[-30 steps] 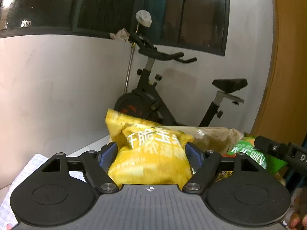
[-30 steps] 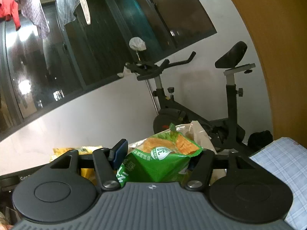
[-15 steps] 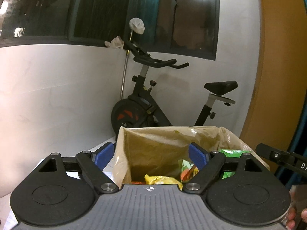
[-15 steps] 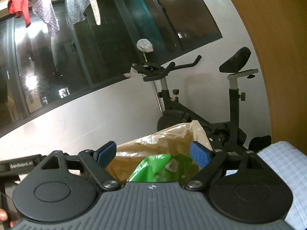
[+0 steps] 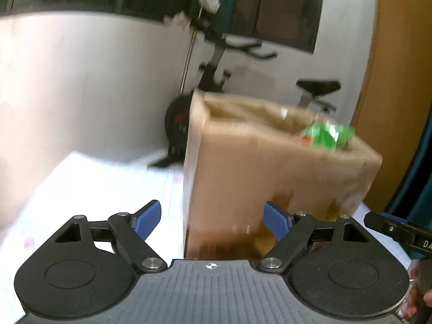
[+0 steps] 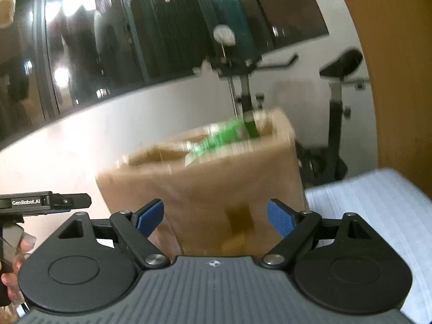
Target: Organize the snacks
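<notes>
A tall brown paper bag stands on the table in front of both grippers; it also shows in the right wrist view. A green snack packet sticks out of the bag's top; in the right wrist view the packet is blurred. My left gripper is open and empty, low in front of the bag. My right gripper is open and empty, also facing the bag's lower side. Each gripper shows at the edge of the other's view. Both frames are motion-blurred.
A light checked cloth covers the table; it also shows in the right wrist view. An exercise bike stands behind by the white wall. A wooden panel rises at the right.
A second ago each gripper held a snack packet, yellow left, green right. Both opened and dropped them into the bag. Both grippers have since dropped lower, now facing the bag's side.
</notes>
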